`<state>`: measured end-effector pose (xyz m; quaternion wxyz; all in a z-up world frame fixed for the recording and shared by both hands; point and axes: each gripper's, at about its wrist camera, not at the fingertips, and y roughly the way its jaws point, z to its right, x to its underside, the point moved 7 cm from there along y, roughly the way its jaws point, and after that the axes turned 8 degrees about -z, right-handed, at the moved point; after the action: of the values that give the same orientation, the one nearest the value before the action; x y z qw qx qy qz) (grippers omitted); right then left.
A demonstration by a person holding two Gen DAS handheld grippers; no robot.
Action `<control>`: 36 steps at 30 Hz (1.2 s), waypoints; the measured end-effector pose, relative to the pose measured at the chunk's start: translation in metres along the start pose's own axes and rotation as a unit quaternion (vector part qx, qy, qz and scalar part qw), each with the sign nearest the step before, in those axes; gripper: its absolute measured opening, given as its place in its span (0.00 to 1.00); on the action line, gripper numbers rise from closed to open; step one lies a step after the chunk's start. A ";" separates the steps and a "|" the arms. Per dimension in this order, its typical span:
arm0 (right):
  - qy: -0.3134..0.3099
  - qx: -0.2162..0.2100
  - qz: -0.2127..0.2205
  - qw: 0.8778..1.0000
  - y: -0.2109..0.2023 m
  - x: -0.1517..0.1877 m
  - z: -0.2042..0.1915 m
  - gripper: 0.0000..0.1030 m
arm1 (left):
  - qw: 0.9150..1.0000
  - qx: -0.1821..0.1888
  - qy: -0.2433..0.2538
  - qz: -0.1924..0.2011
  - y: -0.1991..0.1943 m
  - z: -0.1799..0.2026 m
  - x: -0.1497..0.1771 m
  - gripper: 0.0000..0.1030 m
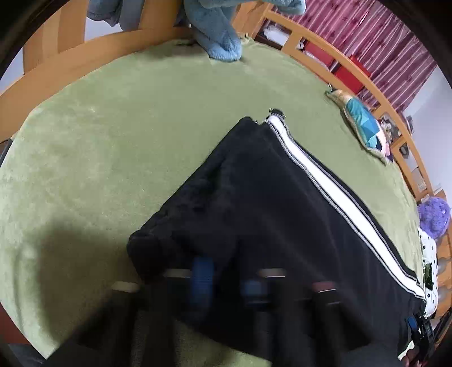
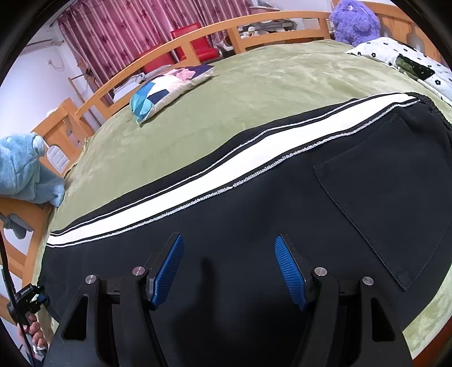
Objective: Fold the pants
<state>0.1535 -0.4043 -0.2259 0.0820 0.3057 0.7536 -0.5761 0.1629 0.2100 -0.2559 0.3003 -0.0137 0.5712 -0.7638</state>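
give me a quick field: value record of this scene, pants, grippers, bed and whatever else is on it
garment: black pants with white side stripe, lying on the bed
visible detail: patch pocket facing up
surface: green blanket
left gripper: blurred, over the pants' edge; jaw state unclear
right gripper: jaws open, above the pants, holding nothing
other items: patchwork pillow, purple plush toy, blue plush toy
frame: wooden bed rail

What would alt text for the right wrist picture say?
Open right gripper with blue pads hovers over black pants with a white side stripe, spread on a green bed cover. A patchwork pillow and purple plush toy lie beyond.
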 end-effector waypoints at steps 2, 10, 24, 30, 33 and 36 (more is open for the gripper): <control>-0.003 0.002 0.002 1.000 -0.001 0.000 -0.001 0.64 | 1.000 0.028 -0.010 0.010 -0.015 -0.005 -0.004 0.06; 0.003 -0.009 0.015 1.000 -0.011 -0.002 0.003 0.65 | 0.999 0.035 0.008 0.024 -0.055 -0.014 0.003 0.06; -0.038 0.081 0.037 0.995 -0.071 0.026 0.062 0.69 | 0.997 -0.043 0.070 -0.006 -0.030 0.006 0.041 0.60; 0.062 0.101 0.044 0.992 -0.087 0.019 0.155 0.75 | 1.000 -0.023 0.005 -0.002 -0.015 -0.001 0.035 0.65; 0.130 0.058 0.041 0.989 -0.082 0.010 0.193 0.75 | 1.000 -0.011 -0.006 0.015 -0.012 -0.003 0.030 0.65; 0.166 0.034 0.024 0.985 -0.063 0.002 0.214 0.75 | 0.999 -0.022 -0.010 0.021 -0.006 -0.003 0.024 0.65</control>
<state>0.0674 -0.6094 -0.2442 -0.0404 0.4176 0.7295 -0.5402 0.1391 0.2025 -0.2592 0.3217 -0.0159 0.5846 -0.7446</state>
